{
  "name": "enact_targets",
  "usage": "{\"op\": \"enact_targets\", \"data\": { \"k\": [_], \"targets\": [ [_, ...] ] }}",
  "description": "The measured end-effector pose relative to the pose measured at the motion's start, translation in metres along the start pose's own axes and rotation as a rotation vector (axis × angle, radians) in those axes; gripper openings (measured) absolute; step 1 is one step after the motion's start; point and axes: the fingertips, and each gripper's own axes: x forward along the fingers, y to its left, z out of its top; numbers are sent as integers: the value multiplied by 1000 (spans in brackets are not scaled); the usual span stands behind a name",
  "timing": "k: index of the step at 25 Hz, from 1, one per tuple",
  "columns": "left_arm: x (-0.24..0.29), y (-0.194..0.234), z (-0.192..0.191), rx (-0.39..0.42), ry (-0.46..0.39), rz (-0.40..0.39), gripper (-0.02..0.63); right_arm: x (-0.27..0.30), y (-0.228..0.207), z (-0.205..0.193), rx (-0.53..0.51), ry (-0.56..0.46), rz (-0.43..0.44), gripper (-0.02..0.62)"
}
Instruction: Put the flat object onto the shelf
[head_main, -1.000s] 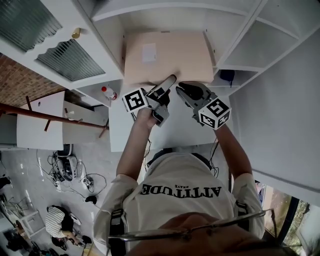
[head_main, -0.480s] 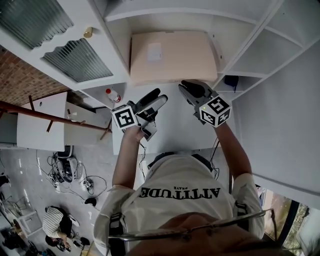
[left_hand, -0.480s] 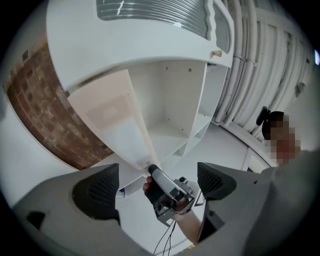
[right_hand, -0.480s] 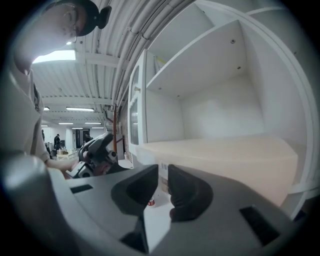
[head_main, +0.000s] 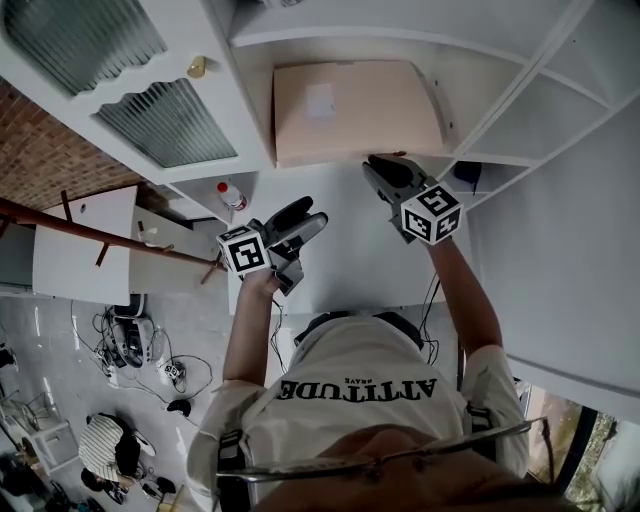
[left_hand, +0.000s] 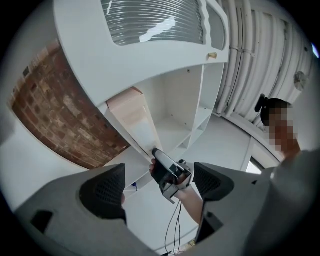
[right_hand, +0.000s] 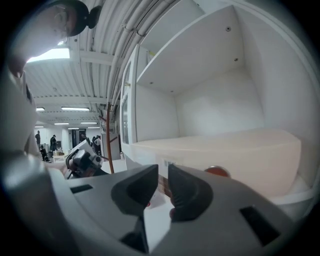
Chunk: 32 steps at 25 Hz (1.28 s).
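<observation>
A flat beige cardboard box (head_main: 355, 105) lies on the white shelf (head_main: 340, 235), pushed back into the open compartment. My right gripper (head_main: 378, 165) is shut, with its jaws nearly together and nothing between them. Its tips are at the box's front edge. In the right gripper view the box (right_hand: 235, 150) fills the shelf just past my right gripper (right_hand: 162, 187). My left gripper (head_main: 305, 215) hangs open and empty, back from the box and to its left. In the left gripper view its own jaws (left_hand: 160, 185) stand wide apart, with the box (left_hand: 131, 107) far beyond.
A cabinet door with ribbed glass (head_main: 165, 120) stands open to the left. A red-capped bottle (head_main: 231, 194) sits on a lower ledge. A dark object (head_main: 465, 172) lies in the right-hand compartment. Far below are a floor with cables and people (head_main: 100, 450).
My left gripper has drawn back from the box's front edge, down and to the left. My right gripper has stayed at the box's front edge.
</observation>
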Motion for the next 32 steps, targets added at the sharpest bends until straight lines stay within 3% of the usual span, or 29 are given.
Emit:
{"op": "enact_targets", "data": {
  "k": [7, 8, 10, 11, 14, 20, 27, 32],
  "targets": [
    [-11, -3, -2, 10, 1, 4, 416, 16, -3, 2, 6, 8, -1, 63],
    [-14, -4, -2, 19, -6, 2, 372, 18, -3, 2, 5, 9, 2, 63],
    [-19, -5, 2, 23, -42, -10, 147, 21, -2, 2, 2, 11, 6, 63],
    [-22, -5, 4, 17, -66, -21, 109, 23, -1, 2, 1, 12, 9, 63],
    [-28, -3, 9, 6, -101, -25, 101, 26, 3, 2, -5, 13, 19, 63],
    [-35, 4, 8, 102, -94, 72, 81, 7, 20, 6, -57, -12, 38, 63],
    [-39, 1, 0, 189, -99, 130, 61, -49, 26, -2, -39, -43, -24, 58],
    [-47, -7, -17, 264, -98, 217, 47, -107, 29, -17, -16, -55, -82, 44]
  ]
}}
